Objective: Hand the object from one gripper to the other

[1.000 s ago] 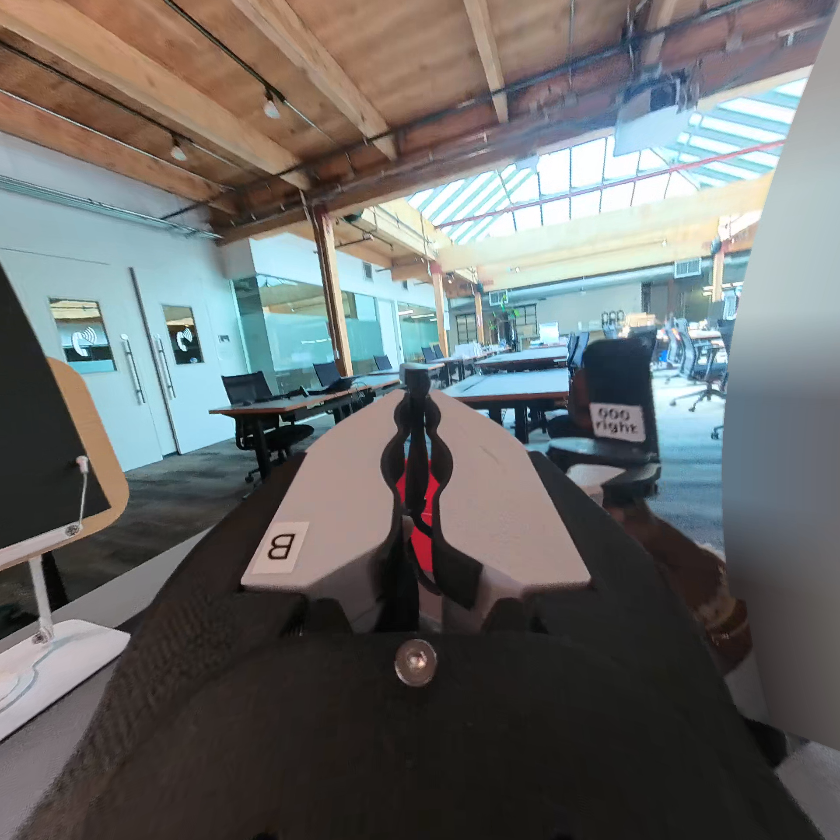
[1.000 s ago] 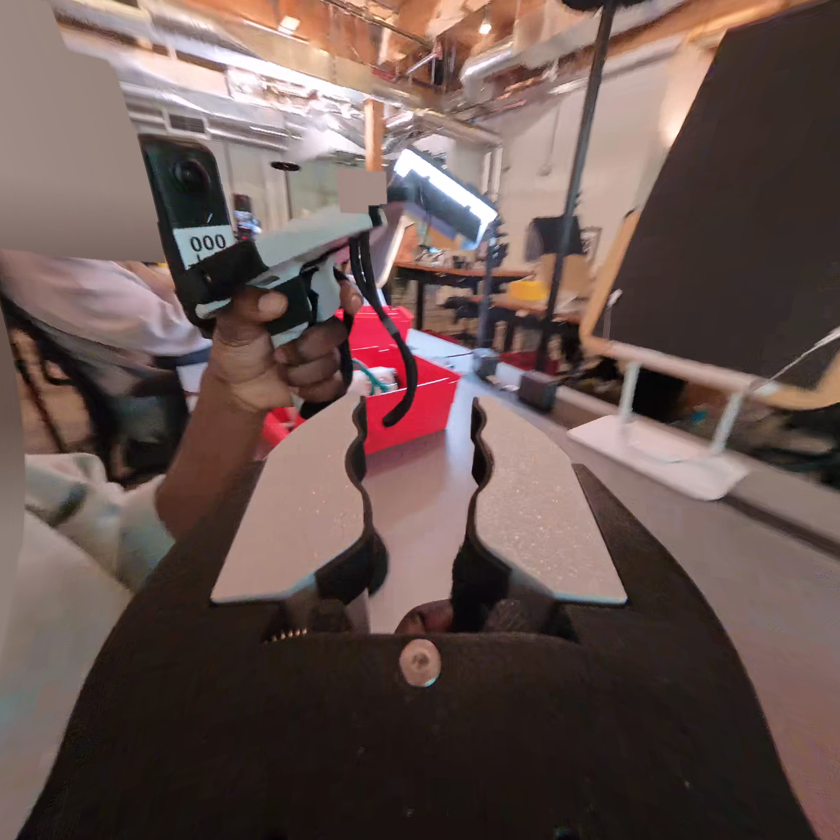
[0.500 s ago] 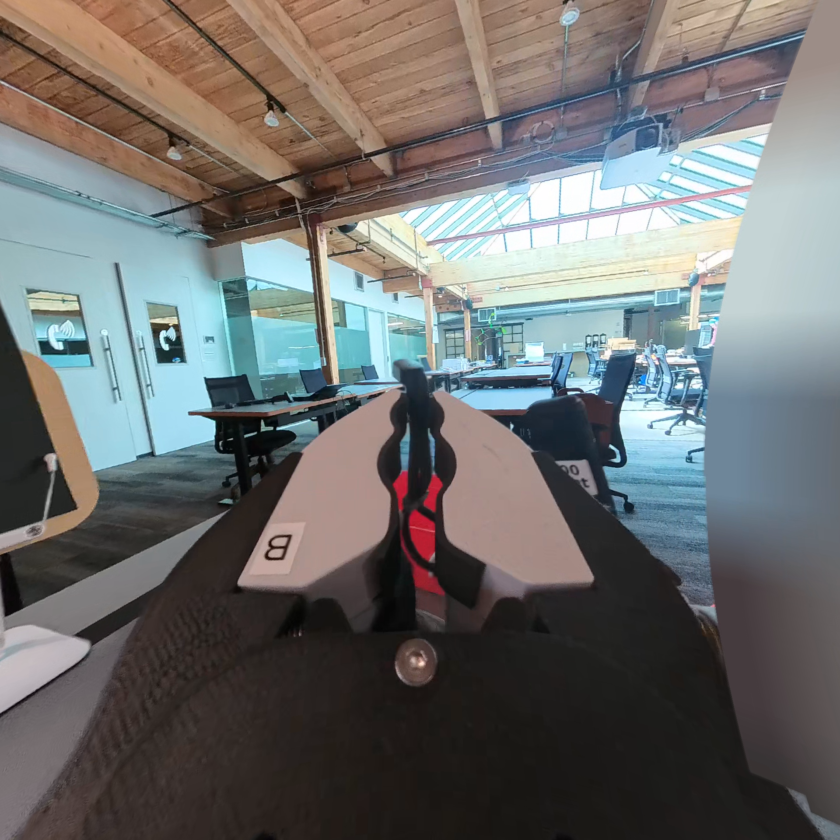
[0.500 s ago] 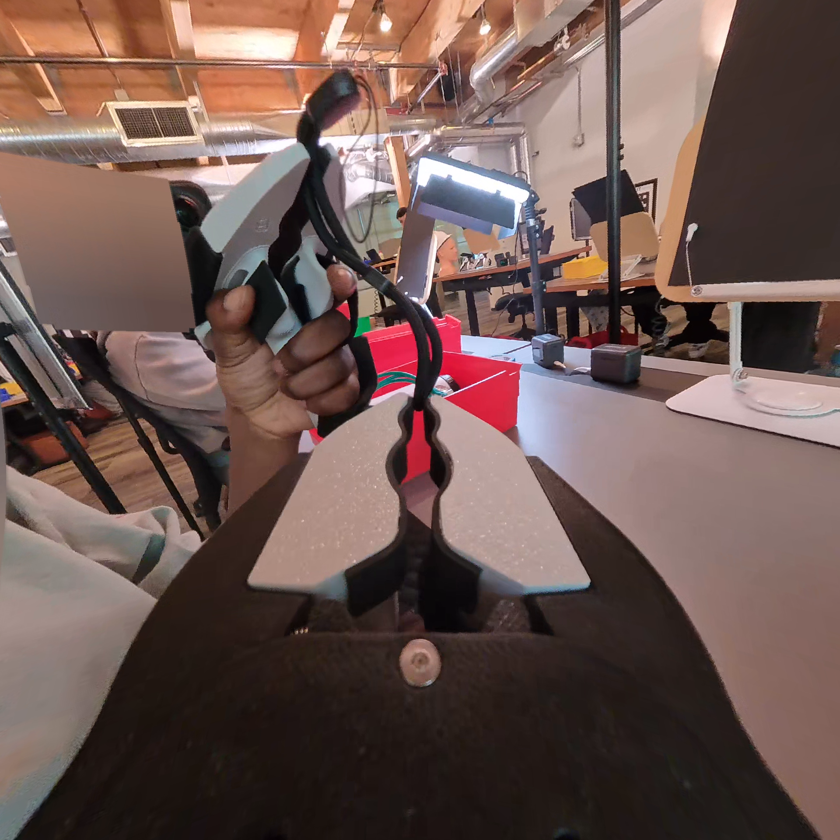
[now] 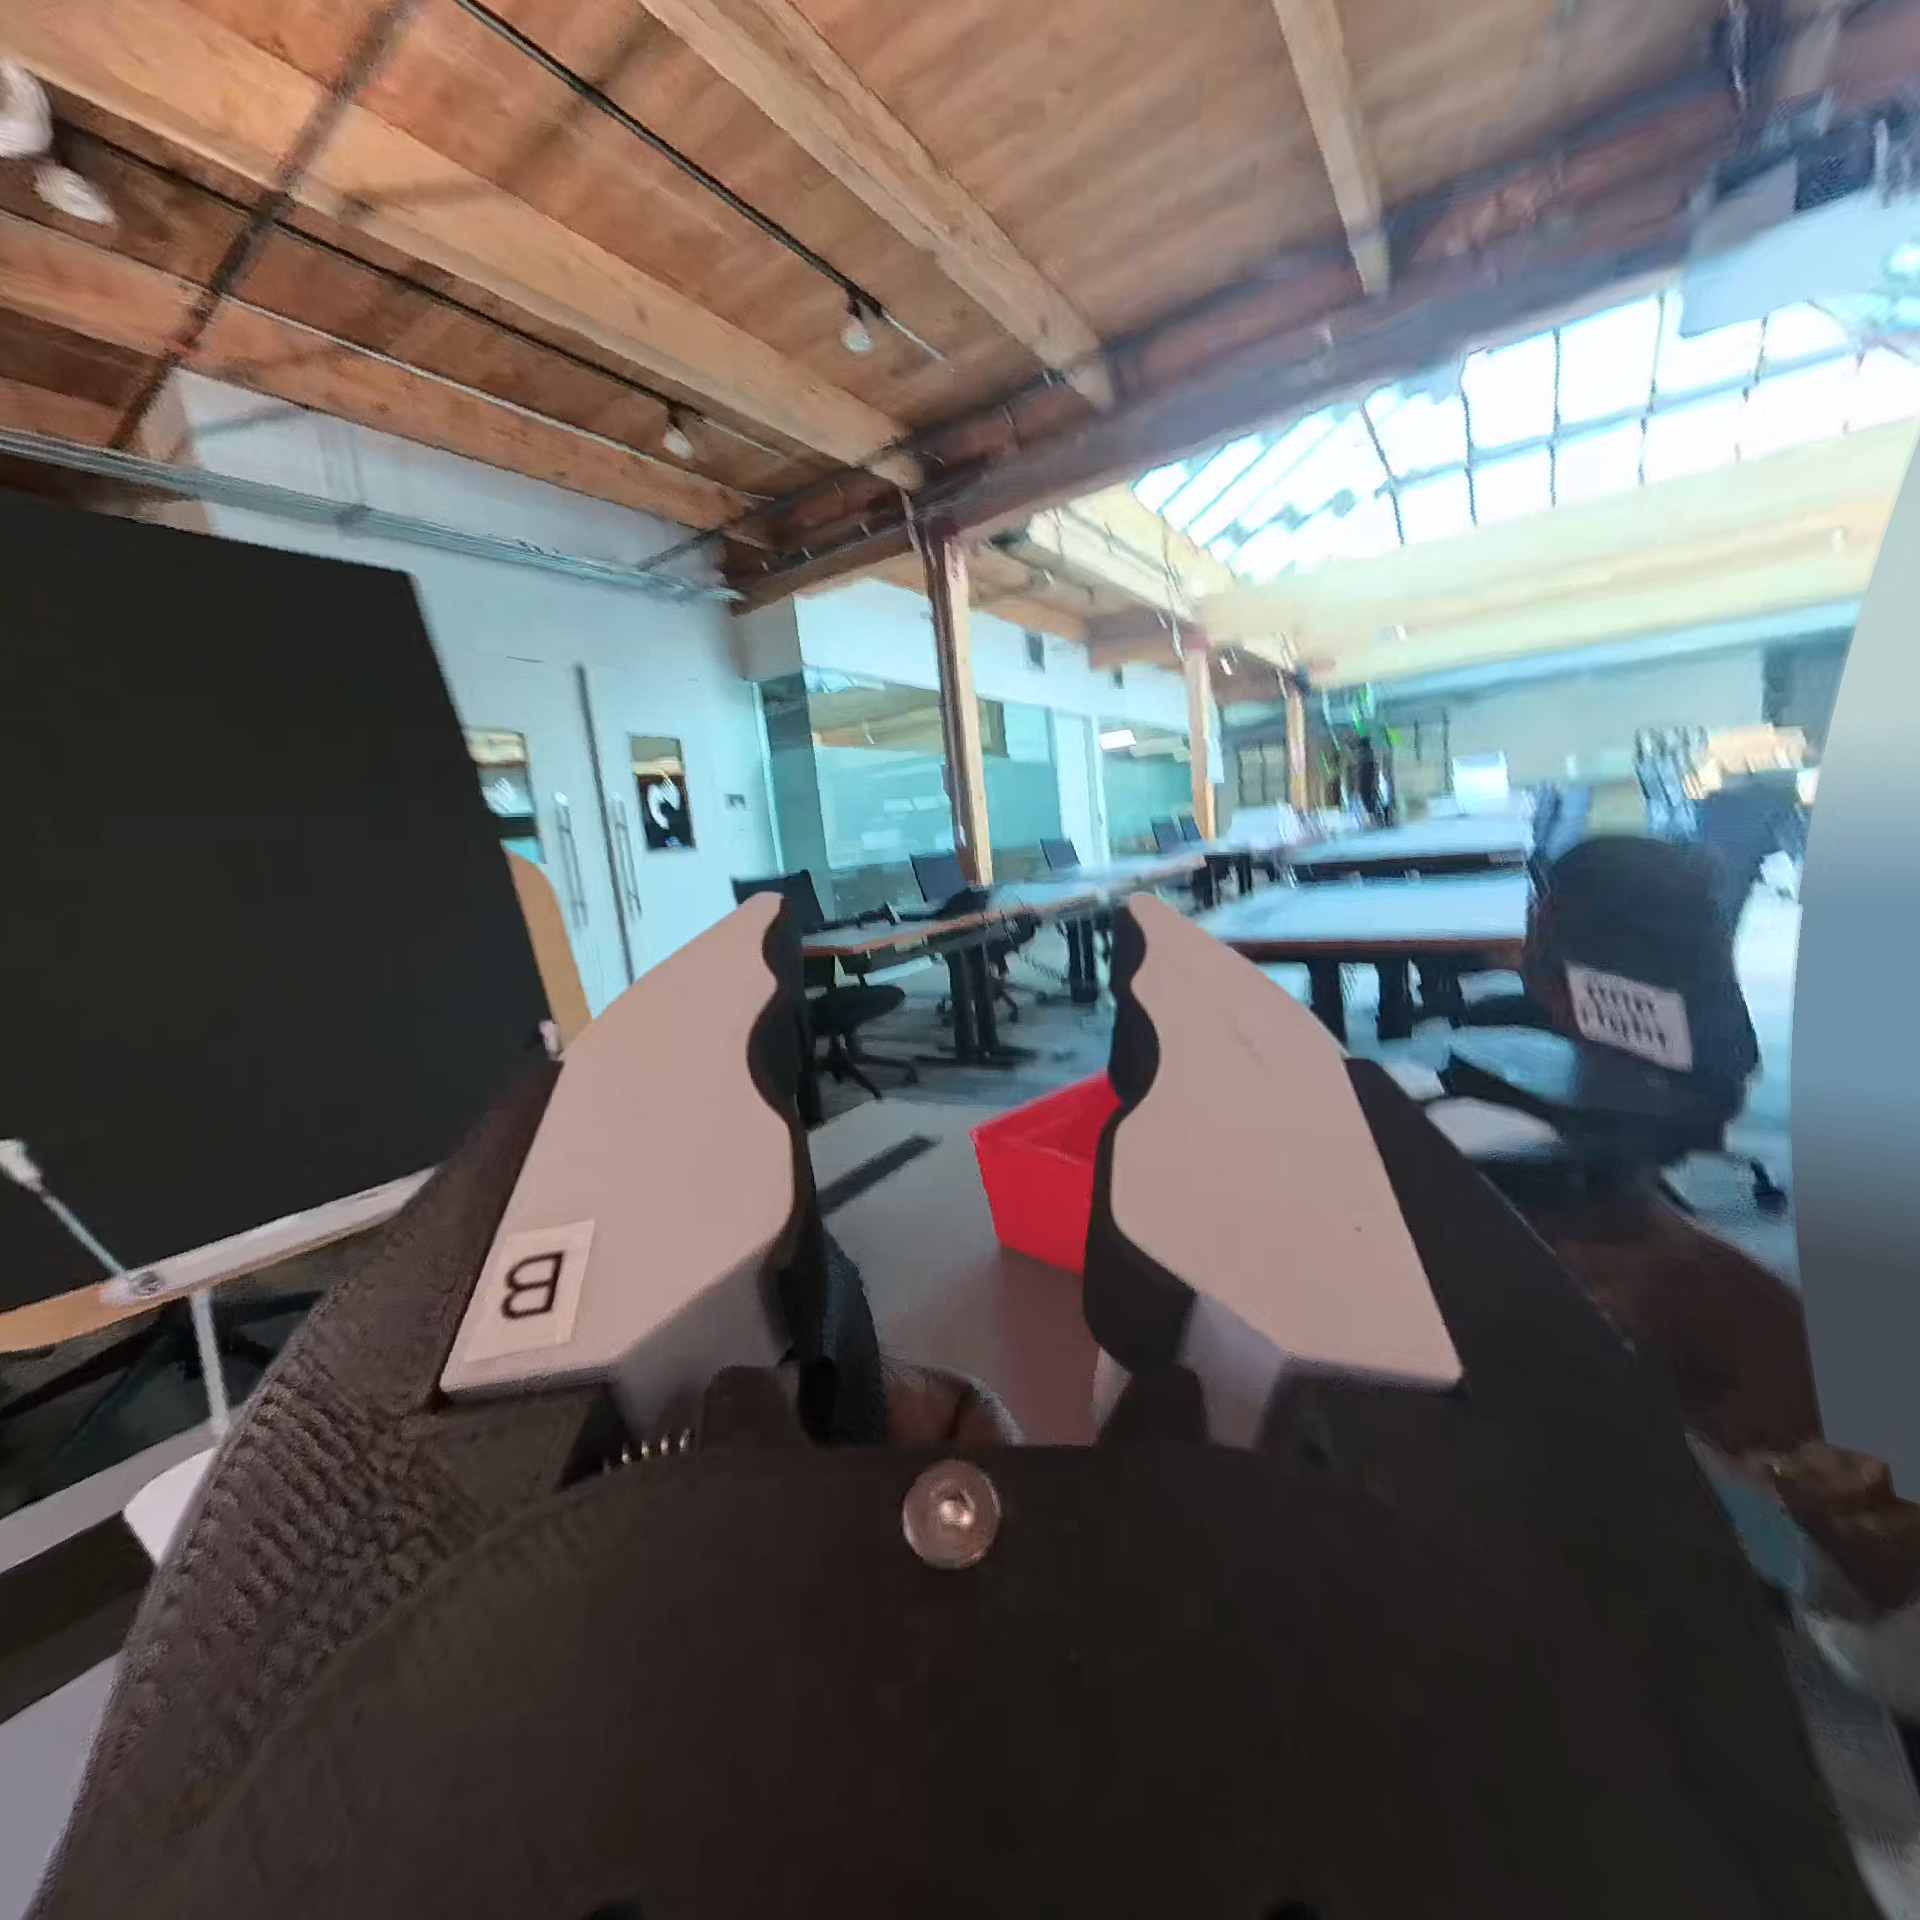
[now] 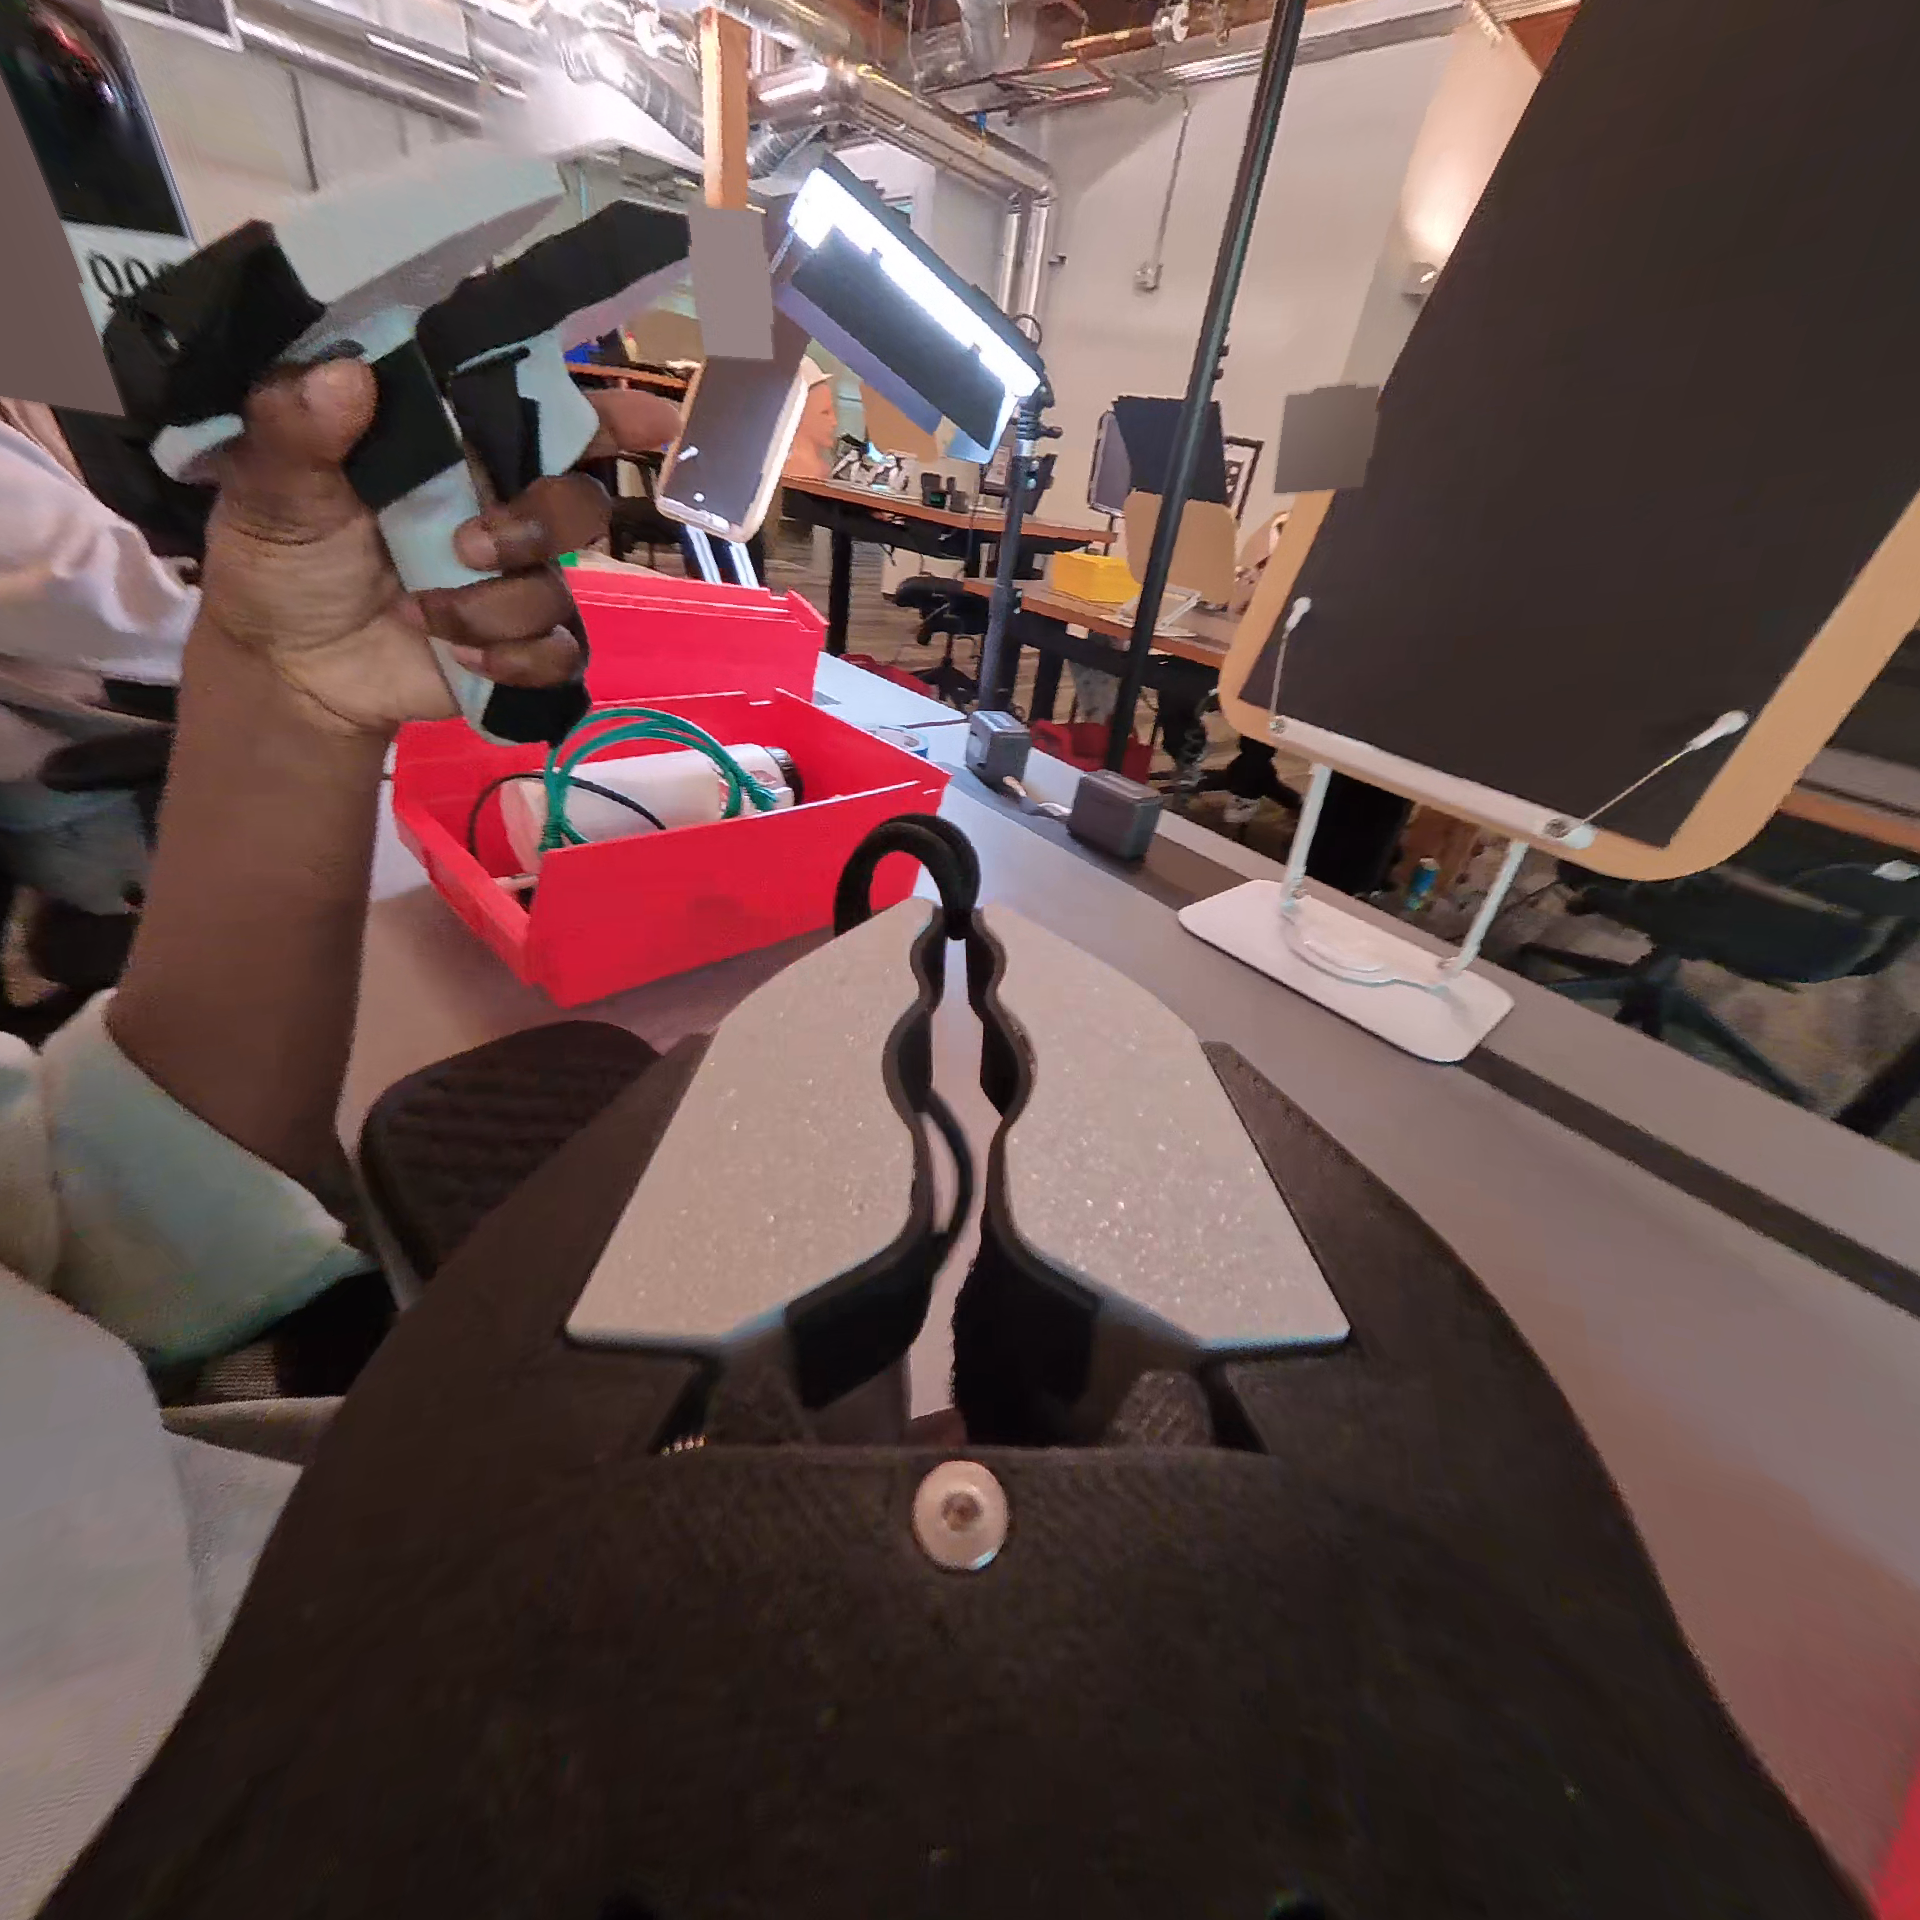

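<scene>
The right gripper (image 6: 961,935) has its jaws clamped on a black cable (image 6: 906,852) looping out past their tips above the desk (image 6: 1558,1299), while the left gripper (image 5: 951,920) is raised, jaws wide and empty.

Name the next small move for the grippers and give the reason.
Probably draw the left gripper clear: its jaws stand open and empty, while the right gripper is shut on the black cable, so the handover looks done.
</scene>
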Motion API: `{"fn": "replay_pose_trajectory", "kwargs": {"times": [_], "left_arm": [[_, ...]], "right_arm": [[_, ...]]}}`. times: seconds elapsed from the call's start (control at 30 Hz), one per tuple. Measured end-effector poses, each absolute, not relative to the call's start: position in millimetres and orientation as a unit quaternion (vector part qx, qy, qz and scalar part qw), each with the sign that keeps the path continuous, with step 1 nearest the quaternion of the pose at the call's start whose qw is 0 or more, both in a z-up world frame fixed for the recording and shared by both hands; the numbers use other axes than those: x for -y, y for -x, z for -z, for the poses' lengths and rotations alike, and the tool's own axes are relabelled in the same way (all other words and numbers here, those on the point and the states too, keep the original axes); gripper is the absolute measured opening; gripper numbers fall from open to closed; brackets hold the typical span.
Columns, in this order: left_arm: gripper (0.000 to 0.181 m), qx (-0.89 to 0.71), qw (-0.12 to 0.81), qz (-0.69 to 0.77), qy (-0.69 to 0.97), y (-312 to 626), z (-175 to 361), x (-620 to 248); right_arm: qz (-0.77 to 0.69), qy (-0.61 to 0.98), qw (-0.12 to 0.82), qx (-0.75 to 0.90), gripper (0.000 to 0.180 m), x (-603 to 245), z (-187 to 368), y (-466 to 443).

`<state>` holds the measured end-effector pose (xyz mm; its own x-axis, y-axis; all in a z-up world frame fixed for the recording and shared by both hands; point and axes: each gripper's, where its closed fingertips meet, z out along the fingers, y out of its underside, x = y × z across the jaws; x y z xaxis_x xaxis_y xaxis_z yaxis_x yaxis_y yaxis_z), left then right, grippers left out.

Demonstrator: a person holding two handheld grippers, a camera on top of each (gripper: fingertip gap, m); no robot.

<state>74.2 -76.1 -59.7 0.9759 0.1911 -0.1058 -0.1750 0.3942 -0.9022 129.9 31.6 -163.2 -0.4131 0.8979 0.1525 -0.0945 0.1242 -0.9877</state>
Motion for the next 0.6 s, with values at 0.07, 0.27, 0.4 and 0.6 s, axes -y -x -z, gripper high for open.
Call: {"fn": "replay_pose_trajectory", "kwargs": {"times": [0.07, 0.27, 0.4, 0.6], "left_arm": [[0.057, -0.029, 0.803, -0.102, 0.587, -91, 75, 55], [0.057, -0.111, 0.686, -0.086, 0.714, -126, 137, -12], [0.039, -0.141, 0.673, -0.072, 0.722, -141, 151, -29], [0.008, -0.138, 0.706, -0.046, 0.693, -144, 138, -24]], "right_arm": [[-0.56, 0.315, 0.461, 0.612, 0.003, -34, 159, -132], [-0.481, 0.263, 0.578, 0.604, 0.003, -39, 145, -140], [-0.446, 0.239, 0.61, 0.609, 0.003, -35, 144, -142], [-0.434, 0.226, 0.629, 0.604, 0.004, -31, 143, -143]]}}
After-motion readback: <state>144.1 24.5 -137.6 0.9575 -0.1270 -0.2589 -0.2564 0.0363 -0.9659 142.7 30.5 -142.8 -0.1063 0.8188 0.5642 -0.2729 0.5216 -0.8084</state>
